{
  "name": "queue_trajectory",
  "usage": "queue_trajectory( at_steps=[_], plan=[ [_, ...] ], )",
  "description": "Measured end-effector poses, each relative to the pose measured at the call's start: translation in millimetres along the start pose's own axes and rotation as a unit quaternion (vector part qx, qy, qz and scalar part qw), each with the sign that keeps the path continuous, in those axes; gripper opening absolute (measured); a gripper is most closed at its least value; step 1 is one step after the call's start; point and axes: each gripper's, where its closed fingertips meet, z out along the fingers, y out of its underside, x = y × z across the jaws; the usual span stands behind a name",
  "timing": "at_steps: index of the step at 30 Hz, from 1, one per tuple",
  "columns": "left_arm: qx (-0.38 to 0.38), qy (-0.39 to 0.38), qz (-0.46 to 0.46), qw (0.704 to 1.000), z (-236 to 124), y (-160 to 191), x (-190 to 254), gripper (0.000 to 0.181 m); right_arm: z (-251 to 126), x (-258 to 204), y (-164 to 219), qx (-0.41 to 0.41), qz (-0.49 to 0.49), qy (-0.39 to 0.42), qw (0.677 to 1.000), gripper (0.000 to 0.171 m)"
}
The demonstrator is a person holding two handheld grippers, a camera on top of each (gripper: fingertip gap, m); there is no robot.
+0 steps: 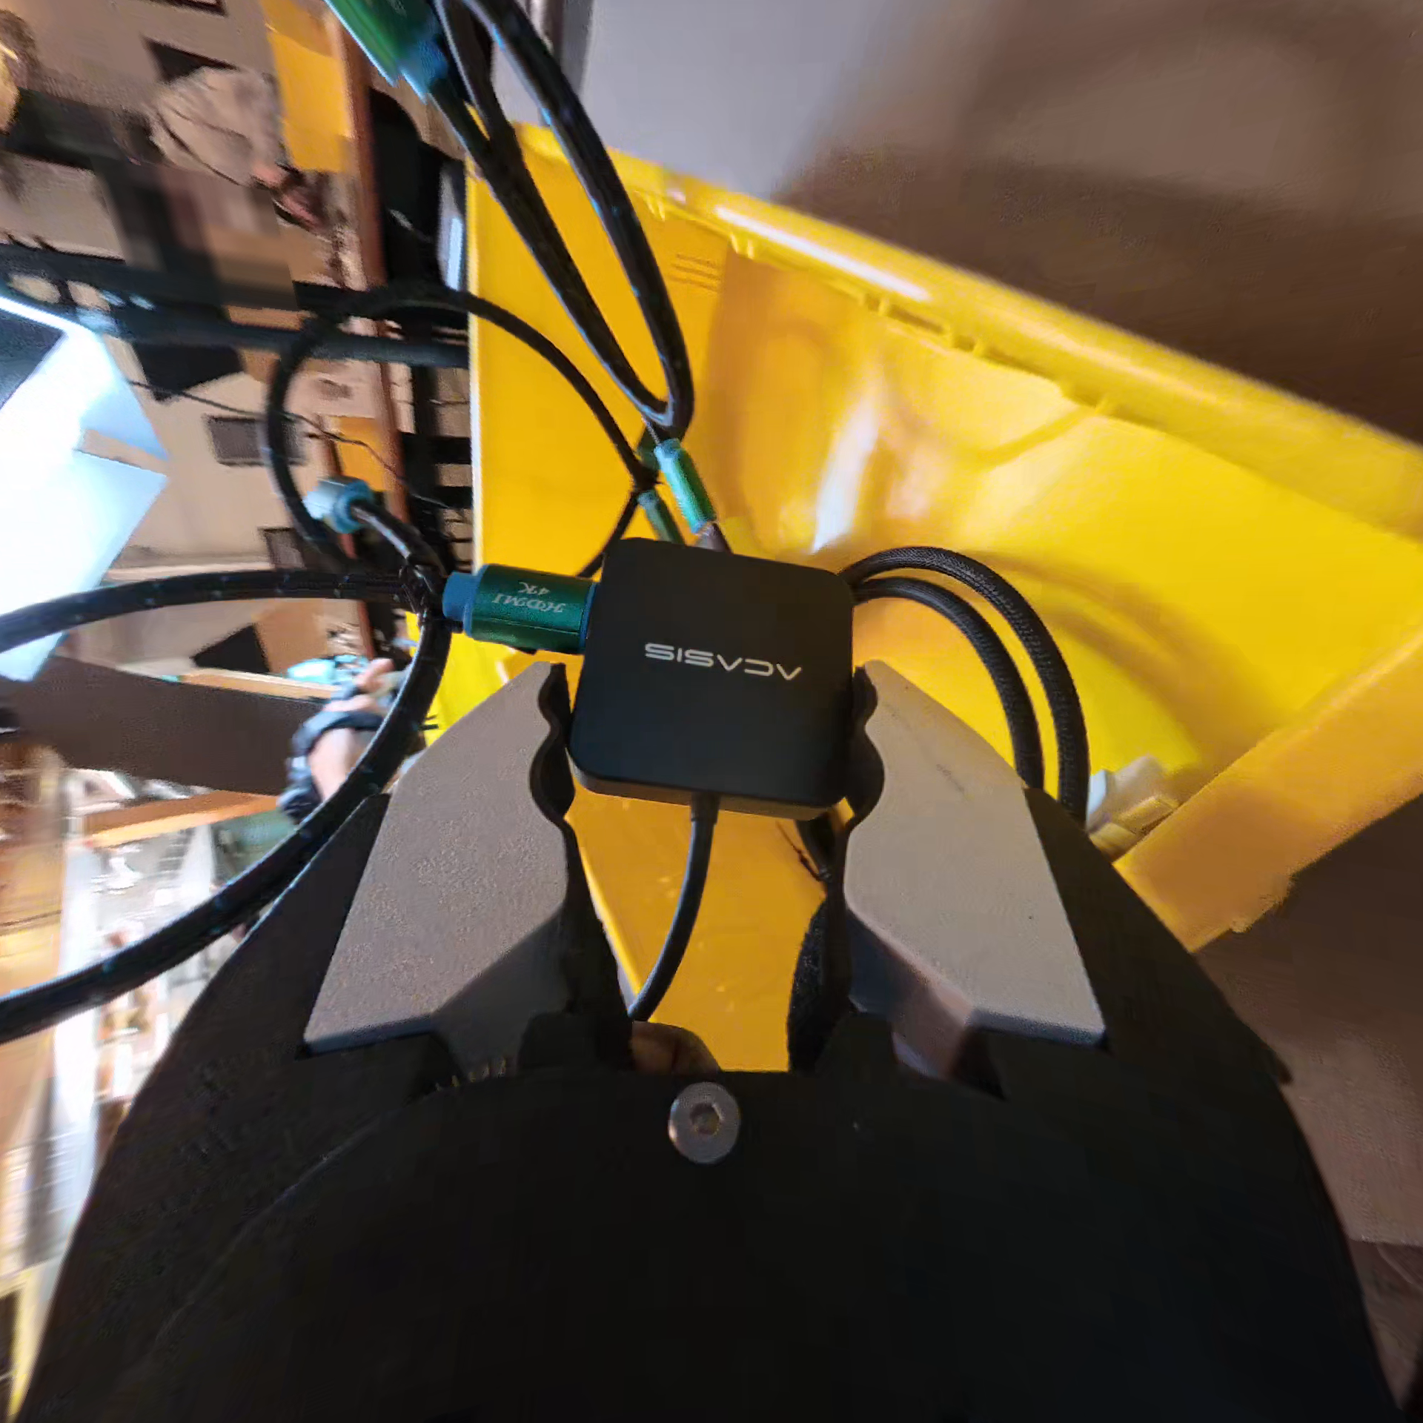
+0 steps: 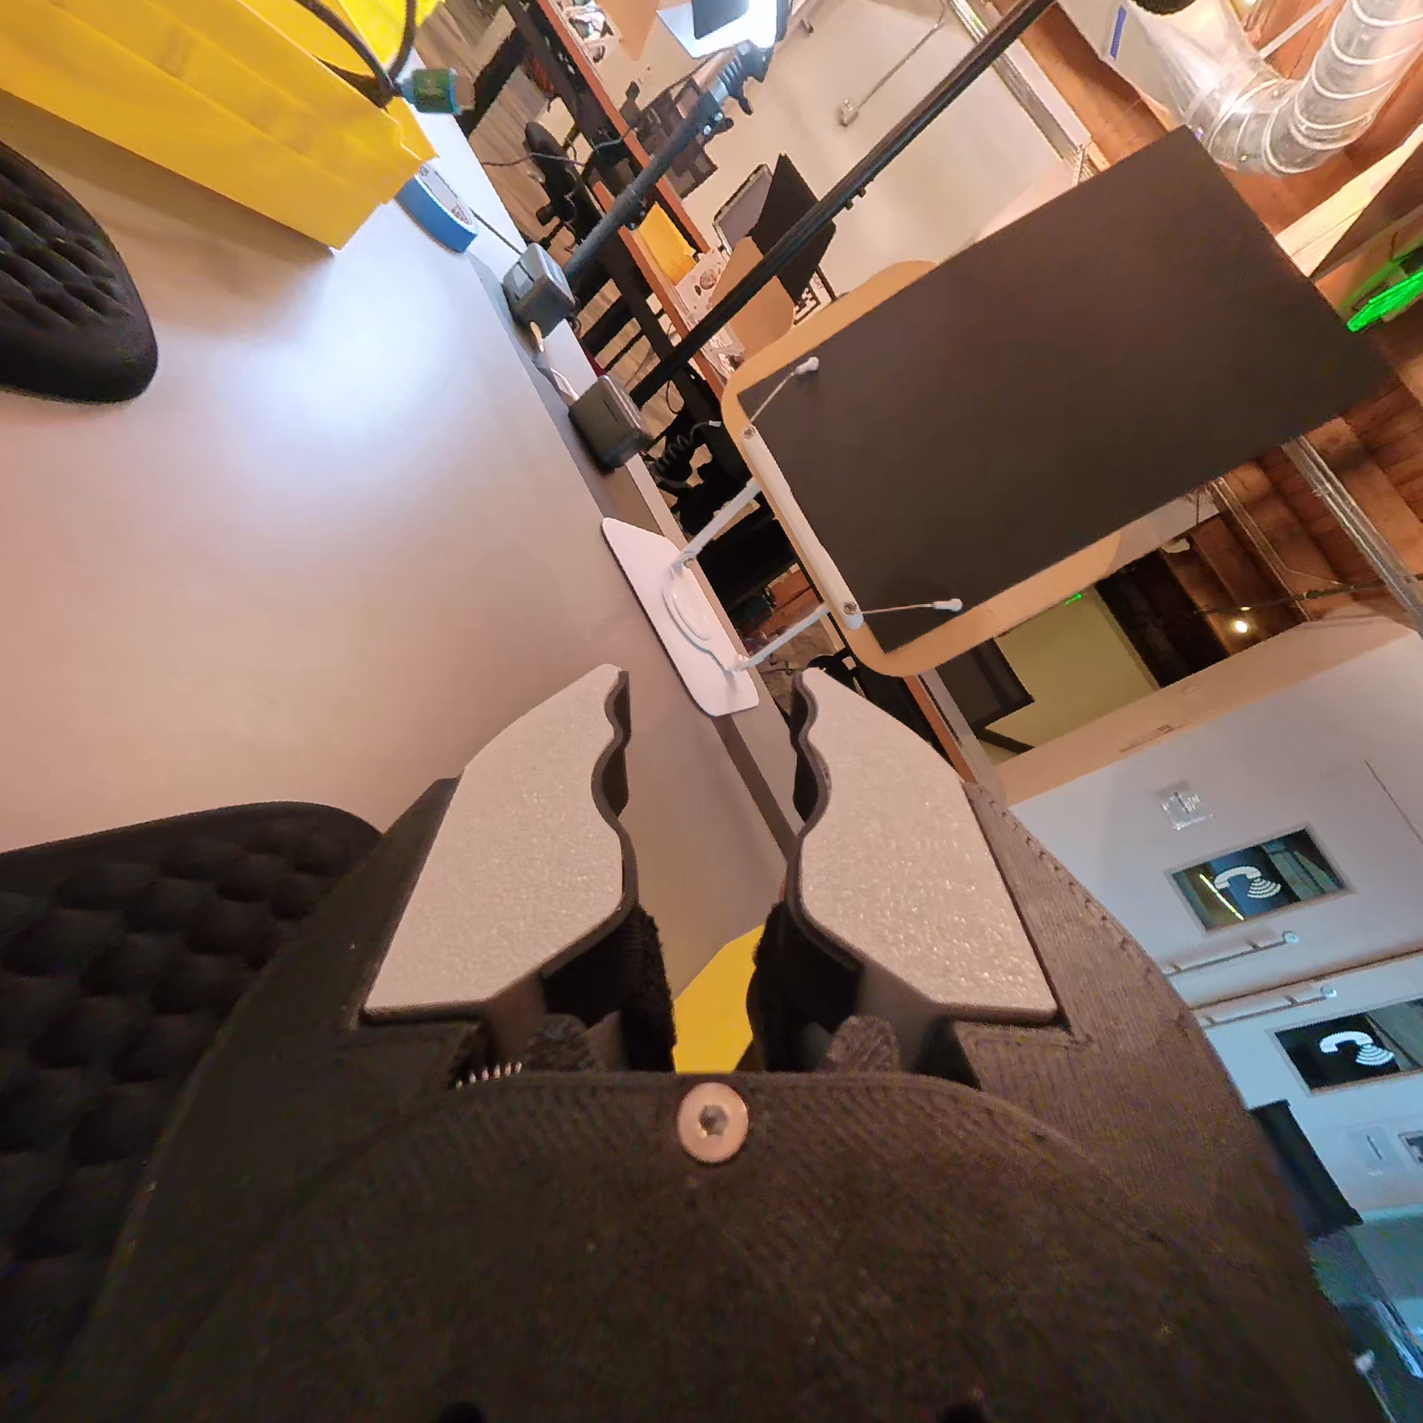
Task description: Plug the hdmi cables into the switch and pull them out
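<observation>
In the left wrist view my left gripper (image 1: 710, 678) is shut on a black square HDMI switch (image 1: 712, 678) and holds it up above a yellow bin (image 1: 1039, 493). A green HDMI plug (image 1: 523, 612) sits in the switch's left side, its black braided cable looping away left. Another green-tipped plug (image 1: 685, 485) hangs just behind the switch's far edge. Two black braided cables (image 1: 1024, 639) leave the switch's right side and a thin black lead (image 1: 685, 909) runs back between the fingers. In the right wrist view my right gripper (image 2: 708, 720) is open and empty over the grey table (image 2: 308, 500).
The yellow bin (image 2: 231, 100) shows at the top left of the right wrist view with a green plug (image 2: 435, 88) hanging at its edge. Black mesh pads (image 2: 61, 277) lie on the table. A blue tape roll (image 2: 443, 208), two grey boxes (image 2: 539, 289) and a white stand (image 2: 693, 608) line the table edge.
</observation>
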Motion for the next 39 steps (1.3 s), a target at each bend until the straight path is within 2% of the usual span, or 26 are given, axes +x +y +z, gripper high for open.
queue_trajectory(
  at_steps=[3,9,12,14,17,20,24,27,29,33,36,39],
  plan=[
    [0.014,-0.023,0.003,1.000,-9.4,-8.3,-7.2,0.070,2.8,-8.4,-6.2,0.010,0.008,-0.016,1.000,0.040],
    [-0.021,-0.034,0.027,0.999,-28.7,8.2,-13.3,0.070,4.5,-14.3,-6.5,0.009,0.009,-0.026,1.000,0.040],
    [-0.050,-0.096,0.051,0.993,-46.3,21.1,-35.0,0.069,4.3,-14.7,-6.4,0.009,0.011,-0.027,1.000,0.040],
    [-0.058,-0.107,0.046,0.992,-57.8,26.7,-43.3,0.069,4.8,-16.3,-7.6,0.012,0.013,-0.029,0.999,0.040],
    [-0.011,-0.115,0.044,0.992,-67.5,11.4,-46.9,0.069,8.0,-20.5,-14.2,0.029,0.026,-0.039,0.998,0.040],
    [0.064,-0.136,0.053,0.987,-75.7,-24.2,-49.4,0.069,16.1,-30.4,-33.9,0.076,0.099,-0.074,0.989,0.040],
    [0.197,-0.158,0.073,0.965,-93.9,-90.7,-48.8,0.069,26.2,-62.4,-81.4,0.171,0.208,-0.168,0.948,0.041],
    [0.306,-0.133,0.091,0.938,-110.3,-143.6,-34.4,0.069,35.0,-84.2,-114.3,0.226,0.280,-0.228,0.905,0.045],
    [0.388,-0.089,0.106,0.911,-125.1,-177.4,-15.5,0.069,43.6,-91.8,-128.8,0.248,0.331,-0.253,0.875,0.049],
    [0.522,0.003,0.141,0.841,-161.0,-225.3,23.5,0.069,65.6,-92.8,-135.2,0.244,0.407,-0.259,0.842,0.051],
    [0.552,0.043,0.181,0.813,-171.1,-240.7,44.3,0.069,65.1,-98.5,-146.0,0.260,0.443,-0.305,0.802,0.047],
    [0.556,0.070,0.216,0.799,-170.7,-247.7,60.1,0.069,55.9,-99.1,-158.0,0.286,0.487,-0.356,0.744,0.026]
  ],
)
